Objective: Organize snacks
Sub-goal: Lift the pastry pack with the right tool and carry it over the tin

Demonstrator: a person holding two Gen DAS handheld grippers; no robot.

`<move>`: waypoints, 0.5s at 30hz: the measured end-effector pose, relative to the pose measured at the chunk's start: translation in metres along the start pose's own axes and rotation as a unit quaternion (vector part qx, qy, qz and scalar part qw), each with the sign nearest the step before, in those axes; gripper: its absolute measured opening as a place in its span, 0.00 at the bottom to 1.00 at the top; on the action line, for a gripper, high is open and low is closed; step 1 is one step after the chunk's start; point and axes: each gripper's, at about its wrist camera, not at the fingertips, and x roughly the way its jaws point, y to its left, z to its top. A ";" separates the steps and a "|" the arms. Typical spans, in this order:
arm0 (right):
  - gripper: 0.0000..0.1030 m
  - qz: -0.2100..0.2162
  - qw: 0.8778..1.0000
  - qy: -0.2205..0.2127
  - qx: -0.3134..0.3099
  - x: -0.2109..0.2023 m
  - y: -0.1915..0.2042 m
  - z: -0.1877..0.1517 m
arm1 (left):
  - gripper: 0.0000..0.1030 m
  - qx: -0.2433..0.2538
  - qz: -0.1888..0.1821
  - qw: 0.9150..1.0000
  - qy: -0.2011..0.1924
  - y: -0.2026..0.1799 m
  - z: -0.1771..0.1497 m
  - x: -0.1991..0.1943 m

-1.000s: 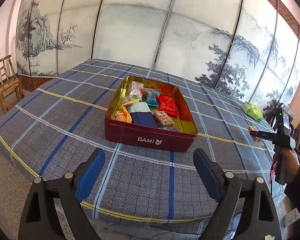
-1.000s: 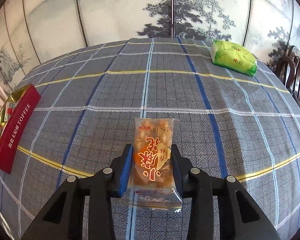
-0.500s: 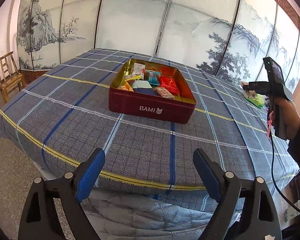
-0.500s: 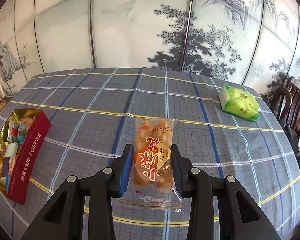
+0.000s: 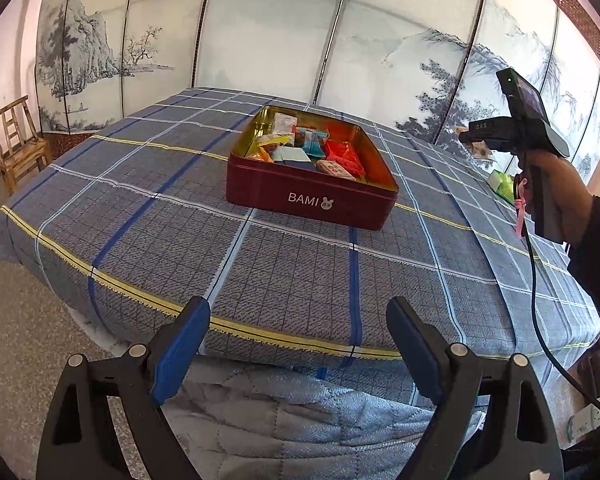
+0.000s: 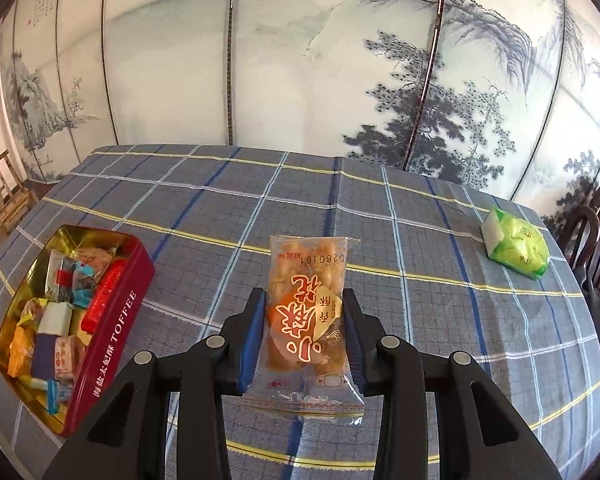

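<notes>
Clear-wrapped orange peanut-crisp snack packet (image 6: 306,312) sits clamped in our right tool (image 6: 305,334) above the worktop (image 6: 420,280) (dark-red rectangular toffee tin (image 6: 112,328) leftward); our left tool (image 5: 298,344) gapes apart.

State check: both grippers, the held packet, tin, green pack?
left gripper: open, empty, off the table edge
right gripper: shut on snack packet, raised above tablecloth
red tin: lidless, holding wrapped snacks
green packet: lying on tablecloth, untouched
</notes>
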 end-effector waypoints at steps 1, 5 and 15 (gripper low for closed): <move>0.37 0.001 1.000 0.000 -0.003 0.000 0.004 0.001 | 0.85 -0.002 0.000 1.000 0.000 0.001 0.000 0.000; 0.37 0.006 1.000 -0.001 -0.012 0.000 0.021 0.005 | 0.85 -0.007 0.001 1.000 -0.001 0.006 -0.002 -0.002; 0.37 0.030 0.999 -0.002 -0.036 0.000 0.068 0.012 | 0.85 -0.017 0.014 1.000 0.001 0.020 -0.009 -0.009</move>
